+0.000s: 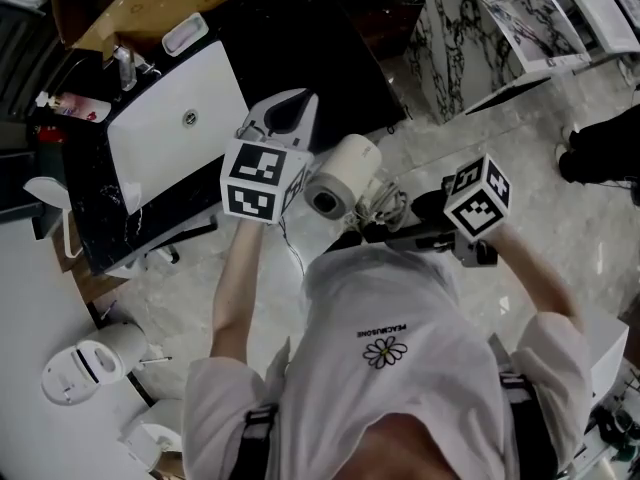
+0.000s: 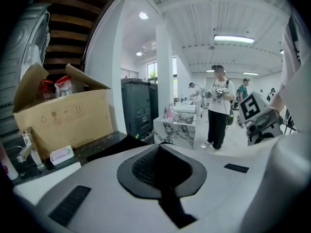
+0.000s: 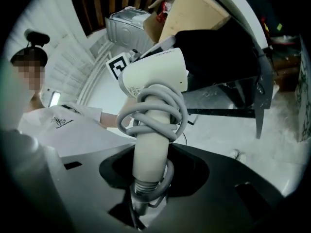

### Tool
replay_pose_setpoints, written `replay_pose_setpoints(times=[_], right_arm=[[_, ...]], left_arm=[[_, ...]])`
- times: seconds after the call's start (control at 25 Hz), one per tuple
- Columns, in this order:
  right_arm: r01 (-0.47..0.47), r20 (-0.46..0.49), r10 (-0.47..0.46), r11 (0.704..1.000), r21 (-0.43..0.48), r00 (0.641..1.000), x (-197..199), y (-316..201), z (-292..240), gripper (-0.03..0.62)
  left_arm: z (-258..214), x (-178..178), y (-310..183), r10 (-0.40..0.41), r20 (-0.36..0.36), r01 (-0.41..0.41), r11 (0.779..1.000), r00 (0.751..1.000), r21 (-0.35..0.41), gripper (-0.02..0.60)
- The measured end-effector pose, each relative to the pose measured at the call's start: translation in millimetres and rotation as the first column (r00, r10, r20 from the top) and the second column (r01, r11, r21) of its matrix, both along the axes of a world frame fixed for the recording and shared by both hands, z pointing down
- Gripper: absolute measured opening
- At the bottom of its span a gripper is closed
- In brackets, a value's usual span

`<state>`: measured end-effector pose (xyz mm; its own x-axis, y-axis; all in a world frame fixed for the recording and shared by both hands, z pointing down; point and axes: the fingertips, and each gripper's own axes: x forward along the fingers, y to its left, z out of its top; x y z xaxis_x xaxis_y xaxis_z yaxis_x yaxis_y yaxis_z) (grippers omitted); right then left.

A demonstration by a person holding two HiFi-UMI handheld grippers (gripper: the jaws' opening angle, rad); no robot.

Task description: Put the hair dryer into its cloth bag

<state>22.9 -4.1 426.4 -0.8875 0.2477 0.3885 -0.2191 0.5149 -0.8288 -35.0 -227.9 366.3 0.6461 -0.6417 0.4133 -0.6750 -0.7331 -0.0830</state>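
My right gripper (image 3: 146,188) is shut on the handle of a cream hair dryer (image 3: 155,76), whose grey cord is wound around that handle. In the head view the hair dryer (image 1: 343,173) hangs in front of my chest, its barrel end facing the camera, with the right gripper (image 1: 378,230) just below it. My left gripper (image 1: 288,108) is to the dryer's left, shut with nothing in it, pointing at the black table (image 1: 90,203). A black cloth (image 1: 300,48) lies on that table; I cannot tell if it is the bag.
A white flat panel (image 1: 175,123) lies on the table's left part, with a small tray (image 1: 185,33) and a cardboard box (image 2: 63,115) behind it. A marble-patterned block (image 1: 460,38) stands to the right. White devices (image 1: 85,363) sit at lower left. People (image 2: 218,110) stand farther off.
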Motion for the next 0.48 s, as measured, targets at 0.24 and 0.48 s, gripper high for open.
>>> replay_pose_setpoints(times=[0.24, 0.48], right_arm=[[-0.135, -0.124, 0.122, 0.986, -0.101, 0.985, 9, -26, 29, 0.141], [-0.29, -0.245, 0.266, 0.955, -0.065, 0.932, 14, -65, 49, 0.141]], left_arm=[[-1, -8, 4, -0.013, 0.001, 0.013, 1.0, 1.0, -0.003, 0.017], [5, -3, 14, 0.015, 0.044, -0.015, 1.0, 0.999, 0.01, 0.017]])
